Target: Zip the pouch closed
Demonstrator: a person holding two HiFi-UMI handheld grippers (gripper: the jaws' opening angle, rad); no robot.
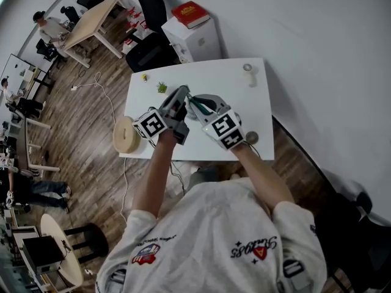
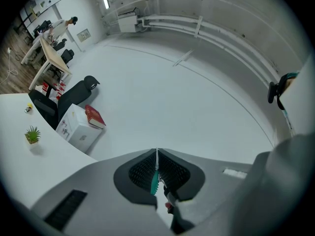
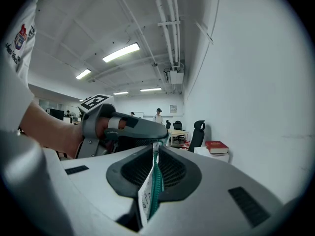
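The pouch [image 1: 199,105] is white with a green zip and hangs in the air over the table, between the two grippers. My left gripper [image 1: 182,97] is shut on its green zip edge [image 2: 154,180]. Just under the pads sits a dark slider with a red bit [image 2: 169,208]. My right gripper [image 1: 193,107] is shut on the other end, with the green zip and a white label [image 3: 150,193] pinched between its pads. In the right gripper view the left gripper [image 3: 123,127] and its hand sit straight ahead, close by.
Below the grippers is a white table [image 1: 259,105] against the wall, with a small plant [image 1: 162,87], a yellow item [image 1: 145,77], a small roll [image 1: 247,68] and a round disc [image 1: 252,138]. A wooden stool [image 1: 125,134] stands at its left edge. A red book [image 1: 191,13] lies on a white box behind it.
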